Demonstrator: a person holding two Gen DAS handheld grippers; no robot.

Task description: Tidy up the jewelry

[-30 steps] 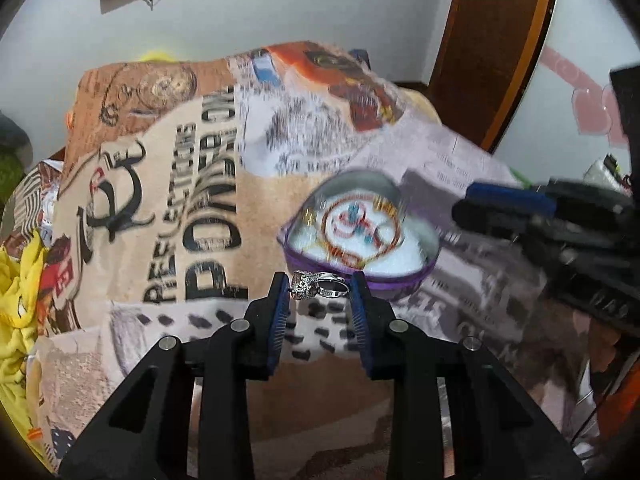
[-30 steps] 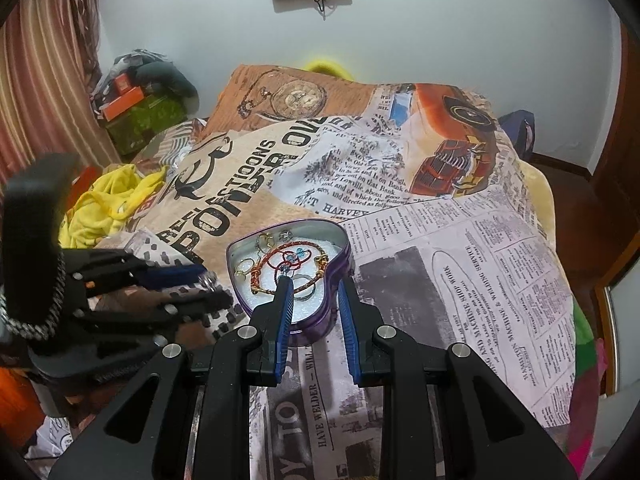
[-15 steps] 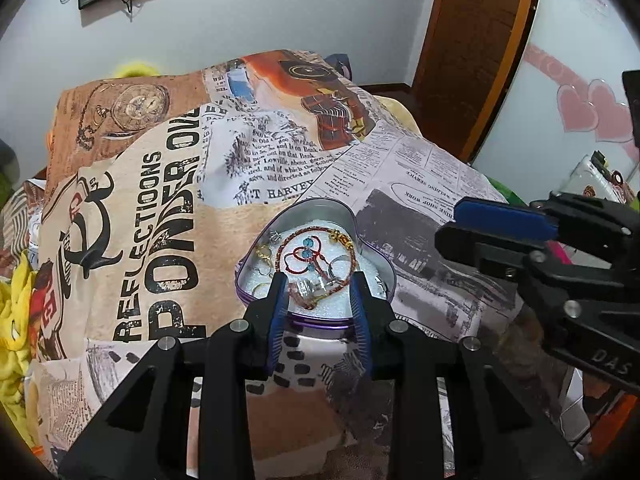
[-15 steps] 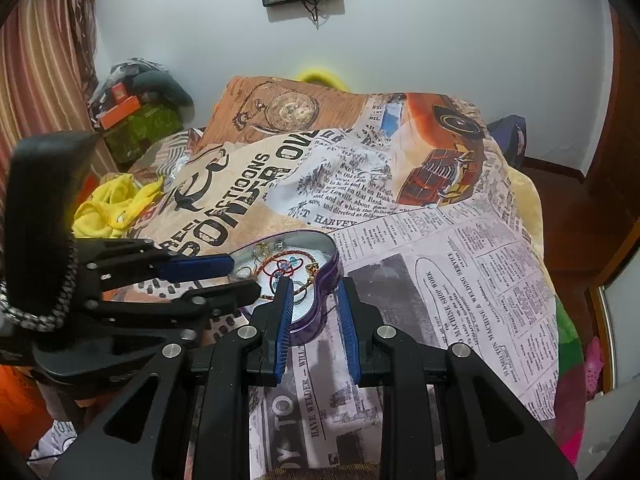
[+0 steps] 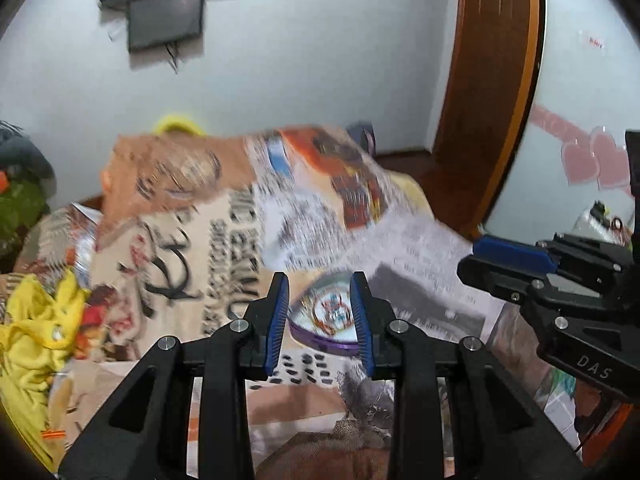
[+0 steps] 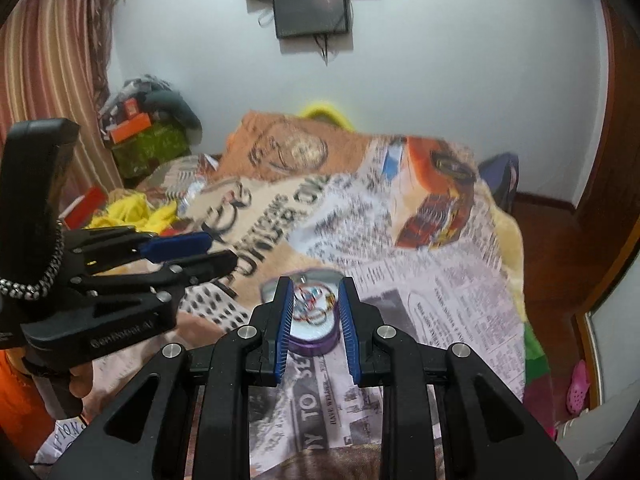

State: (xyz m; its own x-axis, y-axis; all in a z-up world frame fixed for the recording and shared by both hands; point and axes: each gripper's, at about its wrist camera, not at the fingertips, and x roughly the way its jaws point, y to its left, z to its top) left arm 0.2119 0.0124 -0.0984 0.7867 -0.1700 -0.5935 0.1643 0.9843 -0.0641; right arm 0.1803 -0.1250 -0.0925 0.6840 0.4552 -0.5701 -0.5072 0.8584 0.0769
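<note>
A purple heart-shaped tin (image 5: 320,338) (image 6: 312,346) lies on the newspaper-print bedspread (image 5: 420,260), blurred by motion. Red, blue and gold jewelry (image 5: 332,312) (image 6: 312,304) rests on its white lining. My left gripper (image 5: 318,280) hangs above and short of the tin, with its blue pads apart and nothing showing between them. My right gripper (image 6: 315,282) hovers over the tin's near side, its pads a narrow gap apart and empty. Each gripper shows in the other's view: the right gripper (image 5: 468,258) at the right, the left gripper (image 6: 222,250) at the left.
A yellow cloth (image 5: 28,332) (image 6: 132,212) lies bunched at the bed's left edge. A pile of boxes and bags (image 6: 148,136) stands by the curtain. A wooden door (image 5: 488,100) is at the right and a screen (image 6: 312,8) hangs on the far wall.
Both grippers have risen and drawn back from the tin, which now looks smaller. The silver ring seen between the left fingertips a second ago no longer shows there.
</note>
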